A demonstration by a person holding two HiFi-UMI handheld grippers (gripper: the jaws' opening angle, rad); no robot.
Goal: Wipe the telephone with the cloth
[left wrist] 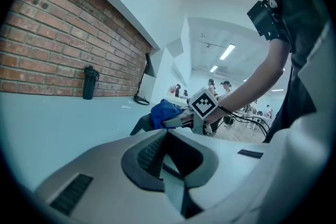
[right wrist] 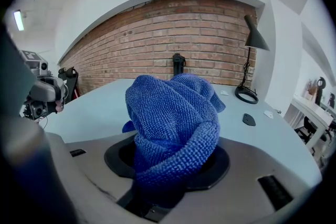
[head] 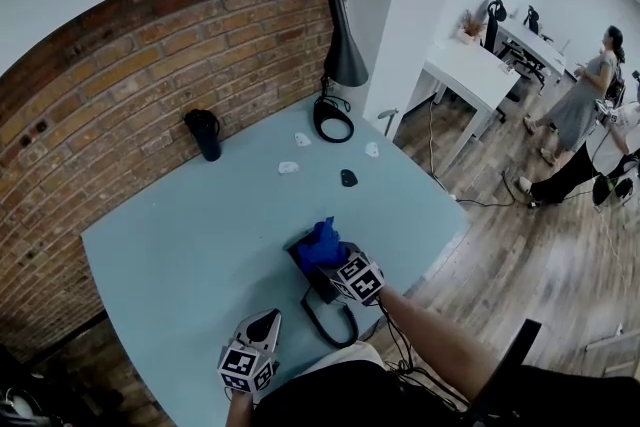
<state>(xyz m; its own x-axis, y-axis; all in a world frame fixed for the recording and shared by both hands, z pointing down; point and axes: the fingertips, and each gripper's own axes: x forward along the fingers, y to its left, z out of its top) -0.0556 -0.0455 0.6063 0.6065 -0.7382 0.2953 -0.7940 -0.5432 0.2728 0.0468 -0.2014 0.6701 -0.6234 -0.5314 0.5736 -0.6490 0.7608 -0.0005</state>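
Blue terry cloth [right wrist: 173, 123] is bunched into a thick wad and clamped between the jaws of the right gripper [head: 338, 265], as is seen plainly in the right gripper view. In the head view the cloth [head: 320, 243] is held down on the far end of a black telephone [head: 318, 291]. The telephone is set near the front edge of a pale blue table [head: 190, 235], just ahead of the person's body. A black cord [head: 330, 325] is looped on the table beside the telephone, on the near side.

The left gripper [head: 270, 317] is held low and to the left of the telephone, apart from it. Its jaws are closed tip to tip, and nothing is gripped between them. From the left gripper view the telephone [left wrist: 140, 124] is seen as a dark shape beneath the cloth [left wrist: 164, 113], with the right gripper's marker cube [left wrist: 203, 104] just beside it.

Further back on the table, a black bottle [head: 205, 135] is stood upright close to a red brick wall [head: 150, 65]. A black desk lamp [head: 343, 50] is placed at the far corner. A small black object [head: 348, 178] and a few small white pieces [head: 289, 167] are scattered between the lamp and the telephone. People [head: 585, 100] are visible on a wooden floor [head: 520, 255] off to the right.
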